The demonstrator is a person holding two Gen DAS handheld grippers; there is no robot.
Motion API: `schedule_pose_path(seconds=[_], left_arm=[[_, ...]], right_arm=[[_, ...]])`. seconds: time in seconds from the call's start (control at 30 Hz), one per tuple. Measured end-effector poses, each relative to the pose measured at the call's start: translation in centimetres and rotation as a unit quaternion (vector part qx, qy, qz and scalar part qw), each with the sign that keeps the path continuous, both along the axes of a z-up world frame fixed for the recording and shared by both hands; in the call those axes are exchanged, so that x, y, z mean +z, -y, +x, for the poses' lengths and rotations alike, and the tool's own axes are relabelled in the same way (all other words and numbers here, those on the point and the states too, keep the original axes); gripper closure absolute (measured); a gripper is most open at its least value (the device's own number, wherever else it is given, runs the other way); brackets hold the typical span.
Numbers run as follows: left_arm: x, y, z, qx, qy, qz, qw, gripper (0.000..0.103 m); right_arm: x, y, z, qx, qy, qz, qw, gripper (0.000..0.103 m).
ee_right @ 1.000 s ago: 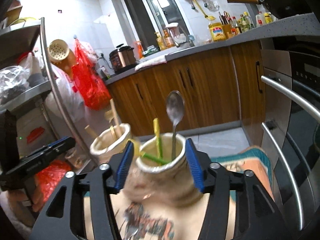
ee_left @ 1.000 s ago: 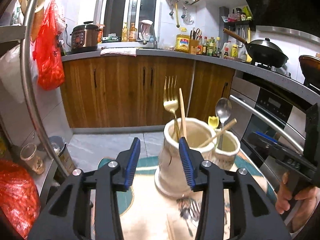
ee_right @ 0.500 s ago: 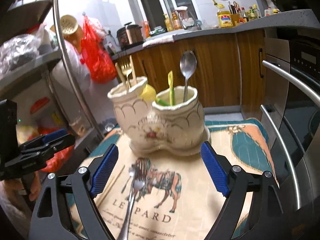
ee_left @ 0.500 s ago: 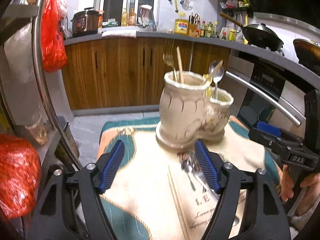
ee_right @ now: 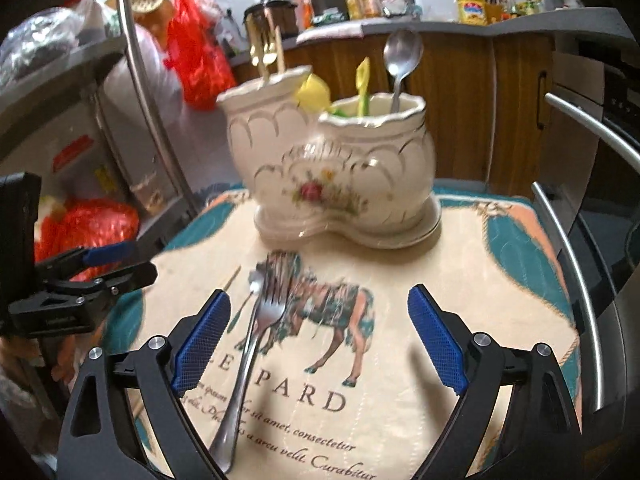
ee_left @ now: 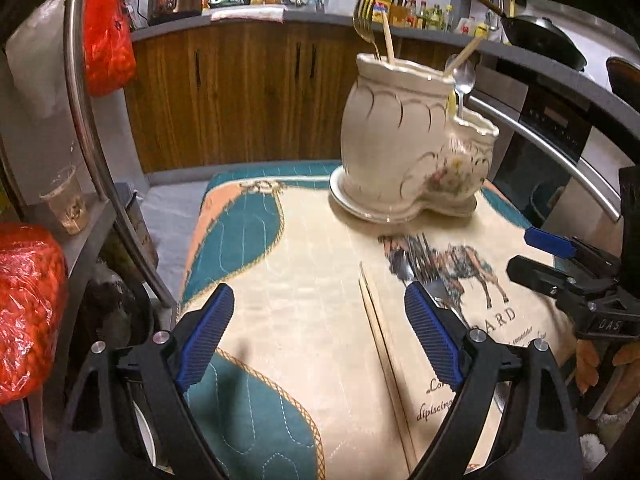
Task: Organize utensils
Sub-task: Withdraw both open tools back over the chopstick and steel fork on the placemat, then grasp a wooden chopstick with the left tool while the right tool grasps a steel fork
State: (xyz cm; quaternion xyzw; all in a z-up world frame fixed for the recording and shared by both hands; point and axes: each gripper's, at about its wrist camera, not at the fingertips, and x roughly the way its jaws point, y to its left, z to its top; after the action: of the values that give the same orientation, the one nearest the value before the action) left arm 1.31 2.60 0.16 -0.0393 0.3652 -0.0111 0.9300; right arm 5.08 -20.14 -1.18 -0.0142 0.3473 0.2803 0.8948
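While both tools are hovering low over the cloth-covered surface [ee_right: 500, 280], the left gripper [ee_left: 318, 332] is holding its jaws wide with nothing between them, and the right gripper [ee_right: 318, 336] is likewise standing wide and empty. A cream two-pot ceramic holder [ee_right: 340, 176] is sitting at the far end of the cloth, well beyond both sets of jaws. Its taller pot, on the left in the right wrist view, is carrying a gold fork [ee_left: 366, 20] and a wooden chopstick [ee_left: 388, 36]; the shorter pot is carrying a steel spoon [ee_right: 402, 60] and a yellow-green plastic utensil [ee_right: 363, 88].

On the cloth near the printed horse, a loose silver fork [ee_right: 256, 344] is lying with its tines pointing toward the holder and its handle running back toward the camera. In the right wrist view it is lying just inside the left blue pad, between the jaws but not touched by them. A smaller utensil is lying just beside its tines, too blurred to name. In the left wrist view a pair of pale chopsticks [ee_left: 380, 340] is lying lengthwise between the jaws, closer to the right pad, apart from both.
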Motion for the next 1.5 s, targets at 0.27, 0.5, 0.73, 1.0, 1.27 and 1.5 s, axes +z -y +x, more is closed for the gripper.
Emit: schedule_pose_path(seconds=[0.27,0.5,0.73,1.0,1.27,1.5], left_arm=[[-2.1,0.6,0.6,-0.022,-0.061,-0.017,0.9977,0.016],[-3.4,2.1,0.8,-0.042,-0.097,-0.009,0.9944,0.036],[-3.3,2.5,0.7,-0.051,-0.101,-0.006,0.9935,0.049],[-3.4,2.3,0.8,-0.047,-0.101,0.004,0.9938,0.057],[-3.4,2.1,0.7,-0.045,-0.102,0.003,0.9937,0.063],[-3.5,4.1,0.9,-0.063,-0.1,0.034,0.9924,0.07]], right_arm=[[-0.7,-1.3,-0.6,0.026,-0.009,-0.029,0.999,0.013],[-1.2,-1.9,-0.7,0.047,-0.026,-0.046,0.997,0.041],[-1.7,-2.7,-1.0,0.07,-0.044,-0.046,0.996,0.062],[-2.4,-3.8,-1.1,0.085,-0.056,-0.056,0.993,0.076],[-2.5,-4.2,-1.3,0.085,-0.047,-0.077,0.992,0.081],[-3.1,-5.3,-0.4,0.079,-0.071,-0.072,0.992,0.081]])
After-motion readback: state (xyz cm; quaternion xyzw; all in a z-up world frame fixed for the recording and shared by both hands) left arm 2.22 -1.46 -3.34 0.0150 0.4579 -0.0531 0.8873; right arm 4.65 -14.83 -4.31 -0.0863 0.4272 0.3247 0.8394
